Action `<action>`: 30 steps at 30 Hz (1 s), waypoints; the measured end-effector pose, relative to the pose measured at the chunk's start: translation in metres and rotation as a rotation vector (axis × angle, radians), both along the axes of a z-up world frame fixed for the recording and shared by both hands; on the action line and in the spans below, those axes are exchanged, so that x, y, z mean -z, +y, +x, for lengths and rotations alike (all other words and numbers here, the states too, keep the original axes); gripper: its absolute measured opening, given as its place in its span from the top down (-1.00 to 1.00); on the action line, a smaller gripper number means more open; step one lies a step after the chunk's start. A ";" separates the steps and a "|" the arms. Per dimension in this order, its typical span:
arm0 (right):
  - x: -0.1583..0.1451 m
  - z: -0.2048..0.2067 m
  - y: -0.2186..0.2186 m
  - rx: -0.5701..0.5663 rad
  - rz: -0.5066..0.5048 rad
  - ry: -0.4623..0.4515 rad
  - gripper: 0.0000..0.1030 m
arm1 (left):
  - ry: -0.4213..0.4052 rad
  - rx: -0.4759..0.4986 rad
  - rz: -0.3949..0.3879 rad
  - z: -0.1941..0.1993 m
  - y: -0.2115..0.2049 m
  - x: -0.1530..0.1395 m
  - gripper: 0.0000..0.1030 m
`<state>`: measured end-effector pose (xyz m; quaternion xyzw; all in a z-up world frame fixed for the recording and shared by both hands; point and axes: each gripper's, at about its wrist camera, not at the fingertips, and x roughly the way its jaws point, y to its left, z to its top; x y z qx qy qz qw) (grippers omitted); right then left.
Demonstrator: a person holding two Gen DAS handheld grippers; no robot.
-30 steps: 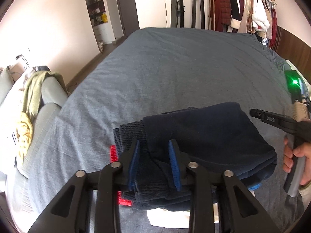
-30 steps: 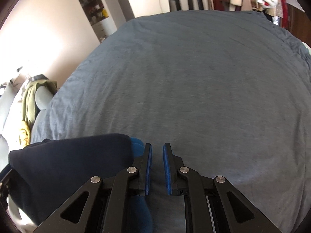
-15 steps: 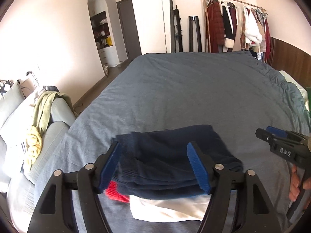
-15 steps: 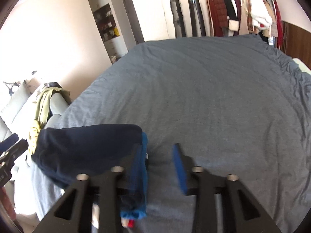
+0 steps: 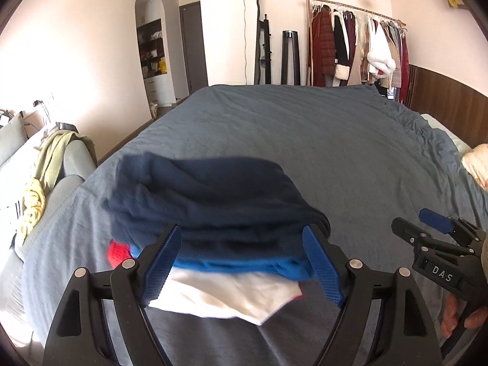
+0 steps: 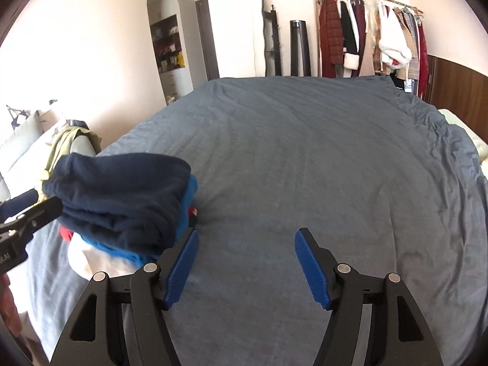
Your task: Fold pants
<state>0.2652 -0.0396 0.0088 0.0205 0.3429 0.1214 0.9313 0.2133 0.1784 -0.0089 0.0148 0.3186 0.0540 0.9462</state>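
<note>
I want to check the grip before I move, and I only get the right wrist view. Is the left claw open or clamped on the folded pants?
Observer: It is open. The left claw is spread wide with nothing clamped, and the folded navy pants show between its jaws.
Operator: Does anything poke out on that side of the pile?
Observer: Yes. A white garment under the pile sticks out toward that claw in a pointed corner.
</note>
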 end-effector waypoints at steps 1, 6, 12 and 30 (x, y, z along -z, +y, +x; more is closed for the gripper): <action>0.006 -0.005 -0.003 0.000 0.006 -0.007 -0.29 | -0.010 -0.005 0.000 -0.005 -0.004 0.007 -0.58; 0.025 -0.028 -0.018 0.006 0.032 -0.042 -0.29 | -0.047 -0.010 -0.004 -0.035 -0.024 0.024 -0.58; 0.026 -0.071 -0.037 0.036 0.040 -0.093 -0.29 | -0.093 0.005 -0.010 -0.089 -0.040 0.021 -0.71; -0.032 -0.214 -0.077 0.086 0.047 -0.159 -0.57 | -0.137 0.057 -0.063 -0.208 -0.078 -0.023 -0.94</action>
